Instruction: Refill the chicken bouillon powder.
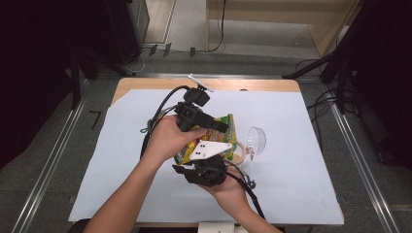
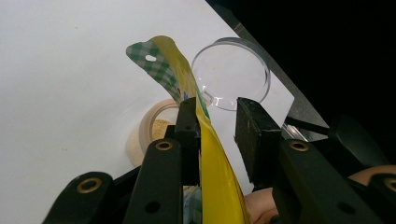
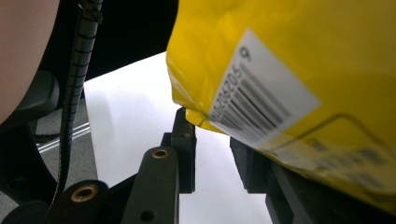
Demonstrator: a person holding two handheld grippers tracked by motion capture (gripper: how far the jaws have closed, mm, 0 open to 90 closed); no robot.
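A yellow snack bag (image 1: 228,130) with a green checked top is held up over the middle of the table between both hands. In the left gripper view, the bag (image 2: 205,140) stands edge-on between the jaws of my left gripper (image 2: 217,105). It lies against the left jaw and a gap shows to the right jaw. My left gripper (image 1: 219,126) comes in from the left. My right gripper (image 1: 206,164) is below the bag. In the right gripper view, the barcoded bottom of the bag (image 3: 289,79) rests over the tips of my right gripper (image 3: 210,126), whose jaws stand apart.
A clear round lid (image 1: 256,140) (image 2: 231,72) lies just right of the bag. A beige-rimmed round container (image 2: 156,127) with tan contents sits under the bag. The white table cover (image 1: 301,184) spreads to all sides. Cables trail from both grippers.
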